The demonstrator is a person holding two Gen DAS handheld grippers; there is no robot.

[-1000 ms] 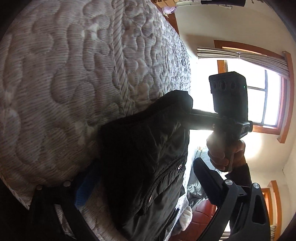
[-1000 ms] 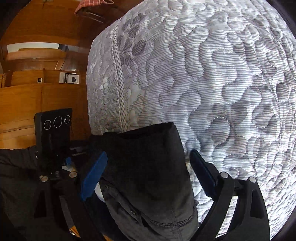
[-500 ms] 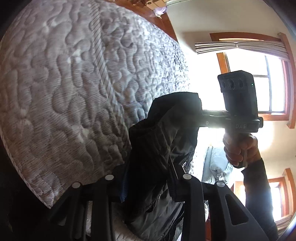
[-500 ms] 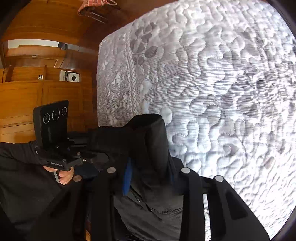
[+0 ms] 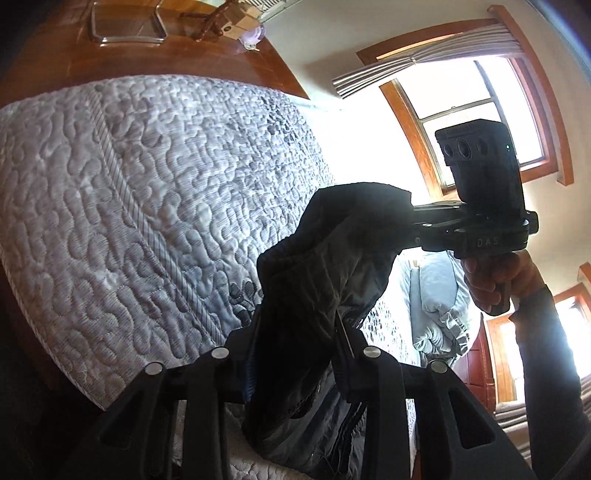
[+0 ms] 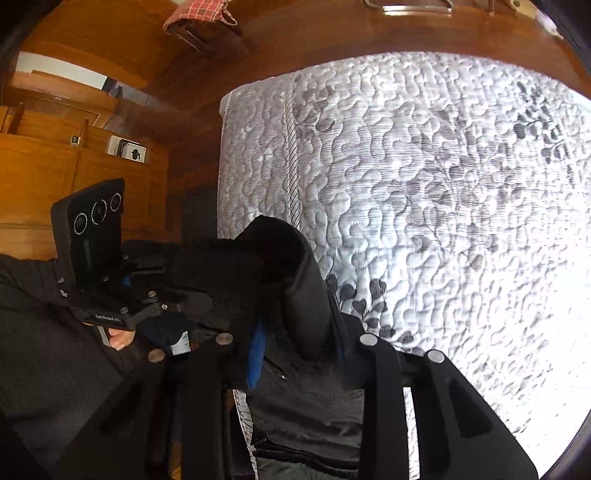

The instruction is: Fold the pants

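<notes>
Two grippers' jaws just closed, left gripper (image 5: 295,354) and right gripper (image 6: 299,350) clamping bunched black pants (image 5: 332,266) above quilted mattress (image 5: 129,221)

We counted 1 pair of black pants (image 5: 332,266), 2 grippers, the left gripper (image 5: 295,354) and the right gripper (image 6: 299,347), 1 quilted mattress (image 5: 147,206), 1 window (image 5: 480,107) and 1 checked cloth (image 6: 199,13).
</notes>
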